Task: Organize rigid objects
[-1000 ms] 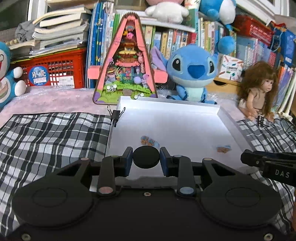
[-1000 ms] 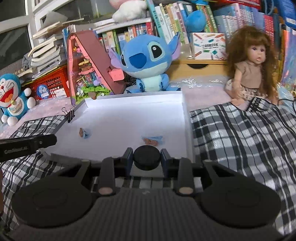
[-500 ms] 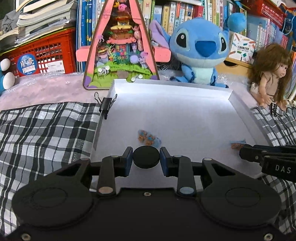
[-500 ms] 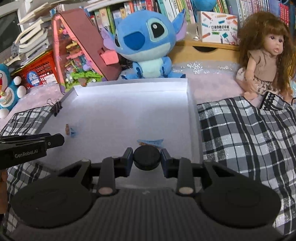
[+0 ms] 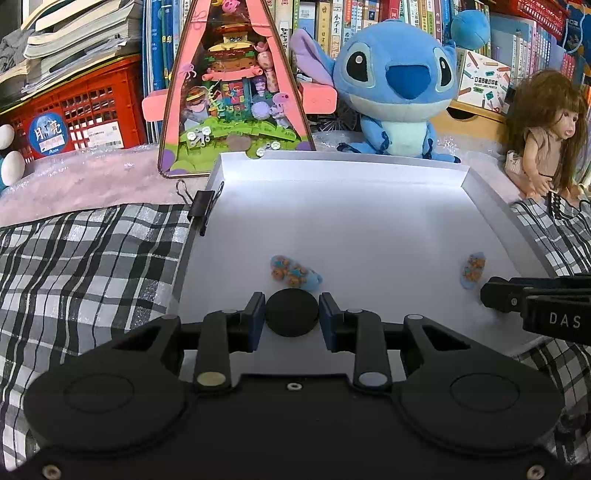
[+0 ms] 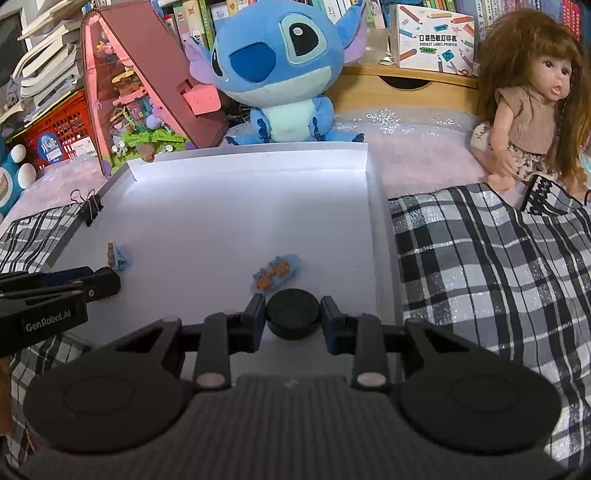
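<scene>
Each gripper's fingers clamp a black puck: left gripper, right gripper. Blue clips lie just above: the left clip with its long axis slanting lower right, the right clip slanting upper right.

Most of the white tray floor is left bare, broken only by two small blue clips near its front. Its far rim is hemmed in by the plush and toy house, and a binder clip is fixed on the left wall. Open plaid cloth is left on both sides, with the doll at the far right.

I'm in a home, likely a child's room. Beyond my fingers sit a blue plush toy, a doll and crammed bookshelves.
</scene>
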A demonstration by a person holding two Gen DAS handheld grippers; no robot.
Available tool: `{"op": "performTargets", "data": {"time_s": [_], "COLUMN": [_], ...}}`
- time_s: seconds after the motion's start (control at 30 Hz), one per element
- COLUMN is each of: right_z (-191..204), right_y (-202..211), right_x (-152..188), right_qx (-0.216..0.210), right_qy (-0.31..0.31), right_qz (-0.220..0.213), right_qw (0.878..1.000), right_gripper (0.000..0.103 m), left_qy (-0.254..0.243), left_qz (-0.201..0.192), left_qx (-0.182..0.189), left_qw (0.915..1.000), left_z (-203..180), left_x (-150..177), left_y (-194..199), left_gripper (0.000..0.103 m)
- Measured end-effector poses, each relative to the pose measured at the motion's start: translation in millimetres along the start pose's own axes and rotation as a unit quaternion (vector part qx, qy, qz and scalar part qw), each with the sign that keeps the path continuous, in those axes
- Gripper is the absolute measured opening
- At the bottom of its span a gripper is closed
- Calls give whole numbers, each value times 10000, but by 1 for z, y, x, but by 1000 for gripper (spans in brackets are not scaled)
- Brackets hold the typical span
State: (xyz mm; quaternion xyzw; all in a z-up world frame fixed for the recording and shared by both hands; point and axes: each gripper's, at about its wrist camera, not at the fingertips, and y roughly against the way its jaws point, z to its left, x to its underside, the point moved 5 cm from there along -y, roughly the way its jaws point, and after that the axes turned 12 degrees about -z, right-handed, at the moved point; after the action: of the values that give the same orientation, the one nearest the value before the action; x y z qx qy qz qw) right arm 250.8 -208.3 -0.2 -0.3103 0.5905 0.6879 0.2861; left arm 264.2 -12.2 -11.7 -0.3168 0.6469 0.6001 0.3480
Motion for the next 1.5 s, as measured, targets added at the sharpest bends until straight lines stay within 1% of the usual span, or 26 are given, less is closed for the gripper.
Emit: {"op": "performTargets", "data": {"time_s": [0.3, 0.63, 1.0, 1.1, 1.13, 1.17, 1.23, 1.27, 1.3, 1.33, 1.37, 1.43, 1.5], "right_z": [1, 2, 6, 7, 8, 8, 7, 7, 6, 5, 5, 4, 5], "right_y": [-2, -2, -1, 0, 0, 0, 1, 2, 3, 4, 7, 12, 17], "right_x": [0, 0, 6, 7, 7, 8, 8, 8, 8, 8, 9, 9, 9], "right_qx": [34, 62, 109, 135, 143, 146, 144, 139, 138, 140, 113, 71, 124], "right_qy": [48, 113, 332, 400, 410, 404, 378, 355, 309, 260, 201, 177, 272], "right_qz": [30, 18, -131, -183, -204, -224, -268, -293, -317, -336, -365, -469, -594], "right_qw": [10000, 9999, 9993, 9989, 9988, 9988, 9988, 9988, 9989, 9990, 9991, 9987, 9978], "right_gripper": [36, 36, 36, 37, 38, 40, 41, 42, 46, 52, 54, 55, 56], "left_qy": [-125, -148, -172, -72, -32, -17, 14, 34, 60, 77, 95, 119, 131], "left_qz": [-39, -62, -92, -106, -108, -104, -69, -64, -90, -127, -175, -261, -337], "left_qx": [-35, -54, -34, 1, 11, 29, 55, 74, 96, 105, 97, 76, 101], "left_qw": [9999, 9999, 9998, 9999, 9999, 9999, 10000, 9999, 9999, 9998, 9998, 9996, 9993], "left_z": [-3, -3, -3, 0, 1, 1, 2, 3, 3, 4, 5, 7, 8], "left_x": [1, 1, 2, 2, 2, 1, 0, -1, -2, -3, -5, -8, -10], "left_y": [-1, -2, 0, 0, 1, 1, 2, 4, 6, 8, 11, 17, 24], "left_gripper": [29, 30, 30, 30, 31, 32, 41, 43, 45, 48, 51, 58, 62]}}
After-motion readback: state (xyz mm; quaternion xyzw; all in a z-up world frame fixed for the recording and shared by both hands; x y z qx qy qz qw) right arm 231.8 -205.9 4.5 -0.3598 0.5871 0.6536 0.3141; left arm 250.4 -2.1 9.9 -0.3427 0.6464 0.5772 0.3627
